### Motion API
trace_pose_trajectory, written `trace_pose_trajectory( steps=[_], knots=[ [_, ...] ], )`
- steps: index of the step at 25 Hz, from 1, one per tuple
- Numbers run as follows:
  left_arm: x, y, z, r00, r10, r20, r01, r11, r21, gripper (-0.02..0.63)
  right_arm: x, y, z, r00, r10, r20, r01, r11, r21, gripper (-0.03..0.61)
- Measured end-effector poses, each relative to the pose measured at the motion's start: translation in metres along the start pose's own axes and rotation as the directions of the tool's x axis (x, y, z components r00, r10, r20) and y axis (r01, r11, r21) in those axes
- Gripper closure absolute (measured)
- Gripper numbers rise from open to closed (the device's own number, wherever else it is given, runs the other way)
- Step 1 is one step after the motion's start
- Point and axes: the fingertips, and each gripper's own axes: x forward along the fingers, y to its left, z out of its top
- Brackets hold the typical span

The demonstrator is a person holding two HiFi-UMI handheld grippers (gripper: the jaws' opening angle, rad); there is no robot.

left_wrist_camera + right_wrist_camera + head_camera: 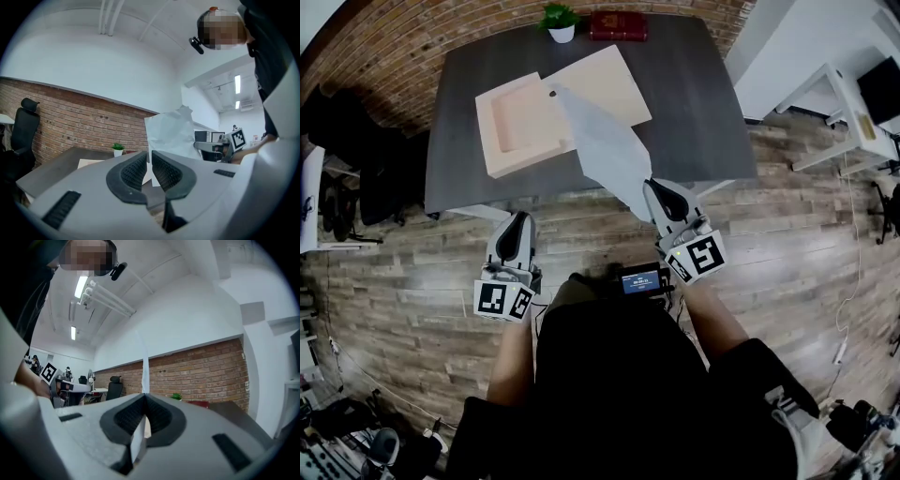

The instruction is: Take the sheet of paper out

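Jaws of the level right gripper [658, 190] pinch the sheet of paper [605, 145]; the left gripper's [517, 223] stand slightly parted, empty.

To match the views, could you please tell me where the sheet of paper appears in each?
Head view: sheet of paper centre, running down to the right gripper.
Left gripper view: centre-right, beyond the jaws.
Right gripper view: edge-on, centre, between the jaws.
Shared landmark: potted plant.
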Motion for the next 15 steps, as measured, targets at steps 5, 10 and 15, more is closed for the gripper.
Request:
trace_pose_trajectory(
  steps=[5, 10, 15],
  knots=[
    [-0.029, 0.004, -0.003, 1.000, 0.017, 0.018, -0.016, 1.000, -0.008, 0.586, -0.015, 0.036, -0.007, 1.000, -0.010, -0.020, 0.010, 1.000, -0.012, 0.574],
    [-0.075, 0.018, -0.002, 0.999, 0.021, 0.039, -0.021, 1.000, -0.016, 0.586, -0.025, 0.073, -0.021, 0.996, -0.059, -0.068, 0.058, 0.998, -0.006, 0.574],
    [-0.135, 0.041, 0.007, 0.995, 0.065, 0.073, -0.065, 0.998, -0.001, 0.586, -0.040, 0.120, -0.020, 0.990, -0.113, -0.082, 0.115, 0.993, 0.012, 0.573]
  ],
)
